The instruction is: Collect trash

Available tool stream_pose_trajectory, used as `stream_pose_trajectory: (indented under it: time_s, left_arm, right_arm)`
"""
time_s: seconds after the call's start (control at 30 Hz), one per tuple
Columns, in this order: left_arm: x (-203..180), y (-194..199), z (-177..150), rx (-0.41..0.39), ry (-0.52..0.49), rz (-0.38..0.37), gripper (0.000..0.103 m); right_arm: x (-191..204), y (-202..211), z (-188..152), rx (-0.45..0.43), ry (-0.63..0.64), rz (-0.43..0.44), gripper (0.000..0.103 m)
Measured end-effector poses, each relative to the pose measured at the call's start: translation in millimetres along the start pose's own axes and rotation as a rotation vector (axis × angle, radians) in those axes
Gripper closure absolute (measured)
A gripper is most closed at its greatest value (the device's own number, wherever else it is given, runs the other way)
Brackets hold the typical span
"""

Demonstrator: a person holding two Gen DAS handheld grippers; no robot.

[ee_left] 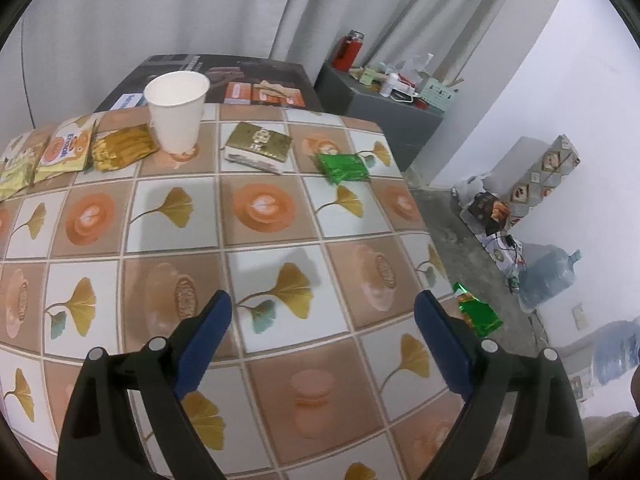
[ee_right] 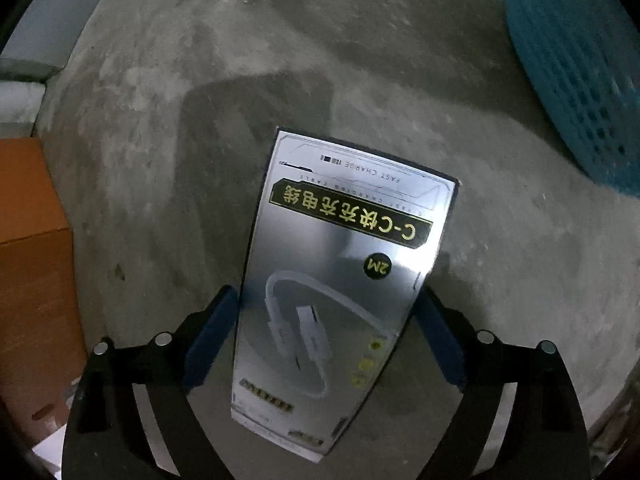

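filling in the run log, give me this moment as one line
task: collect trash | left gripper: open over table | right gripper: shut on cable box above floor | blue basket: nearby

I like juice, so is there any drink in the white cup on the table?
No. The white paper cup stands upright on the table, and its inside shows only bare white.

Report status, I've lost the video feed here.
Left gripper open, empty, over table. Right gripper shut on cable box, above floor. Blue basket ahead-right. Path unobstructed.
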State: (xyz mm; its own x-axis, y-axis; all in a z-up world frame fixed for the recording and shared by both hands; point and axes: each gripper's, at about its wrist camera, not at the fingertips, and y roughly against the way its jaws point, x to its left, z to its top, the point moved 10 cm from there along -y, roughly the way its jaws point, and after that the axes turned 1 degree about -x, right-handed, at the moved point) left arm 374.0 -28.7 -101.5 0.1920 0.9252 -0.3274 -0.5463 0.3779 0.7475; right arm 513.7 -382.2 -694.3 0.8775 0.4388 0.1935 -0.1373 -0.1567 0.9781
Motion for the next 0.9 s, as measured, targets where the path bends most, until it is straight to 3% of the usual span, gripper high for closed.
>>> stream_pose_trajectory:
  time_s: [0.1,0.33,0.43,0.53,0.67,0.73,0.8,0.9]
  left_arm:
    - [8.1,-2.3,-0.7,0.005,0.012,0.012,0.013]
    - [17.2,-1.3,-1.3,0.005,0.019,0.023,0.013]
    - [20.5,3.0,-0.4,-0.004,0.021,0.025,0.013]
    - [23.9,7.2,-0.7,-0.012,0.032,0.018,0.013]
    - [24.6,13.8,0.8,-0.029,0.037,0.002,0.013]
    - [22.8,16.9,1.9,-0.038,0.04,-0.01,0.013]
    - [20.9,20.9,2.4,-0.05,0.045,-0.03,0.013]
    - [16.9,26.3,1.1,-0.061,0.054,-0.063,0.013]
  right_arm:
    - [5.7,-2.2,2.4,0.004,-0.029,0.019,0.019]
    - [18.1,-22.0,8.4,0.005,0.101,-0.119,0.016]
    - [29.3,-18.3,8.9,0.003,0.156,-0.08,0.02]
    - [40.4,7.4,9.4,-0.055,0.239,-0.028,0.021]
    - [58.5,92.3,5.6,-0.198,0.361,0.133,0.022]
    - [55.2,158.9,5.7,-0.303,0.392,0.23,0.022]
    - [40.9,210.4,5.5,-0.375,0.387,0.282,0.022]
    - [-3.3,298.3,18.0,-0.487,0.28,0.373,0.022]
